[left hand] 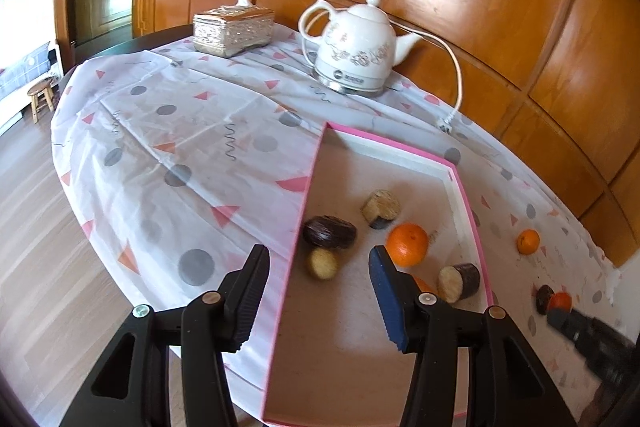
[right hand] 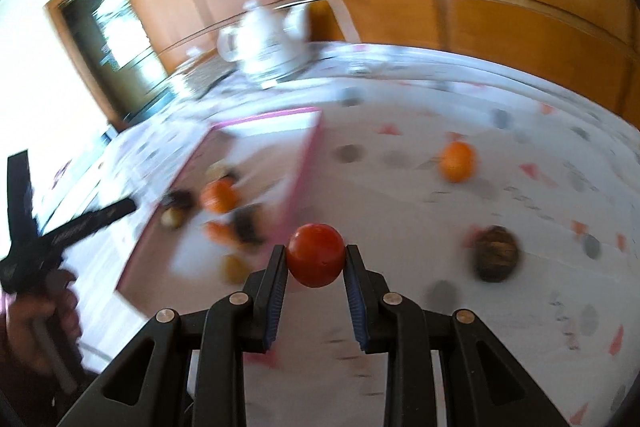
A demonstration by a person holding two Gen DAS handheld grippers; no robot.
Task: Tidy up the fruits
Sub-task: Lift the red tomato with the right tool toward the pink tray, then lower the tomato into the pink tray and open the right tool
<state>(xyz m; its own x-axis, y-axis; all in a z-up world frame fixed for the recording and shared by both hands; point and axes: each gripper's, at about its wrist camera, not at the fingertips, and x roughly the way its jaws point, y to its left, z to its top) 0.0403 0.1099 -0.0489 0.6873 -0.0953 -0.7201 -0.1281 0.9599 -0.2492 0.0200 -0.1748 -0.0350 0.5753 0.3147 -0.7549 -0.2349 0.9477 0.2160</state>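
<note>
Squarely between the right gripper (right hand: 316, 250) jaws sits a clamped red fruit (right hand: 315, 255).

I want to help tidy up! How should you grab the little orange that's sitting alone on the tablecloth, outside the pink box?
Grip the small orange across its round middle, coming down from above. It is a ball with bare tablecloth all round it, so the jaws can drop on either side. The brown fruit lies well apart from it.
</note>
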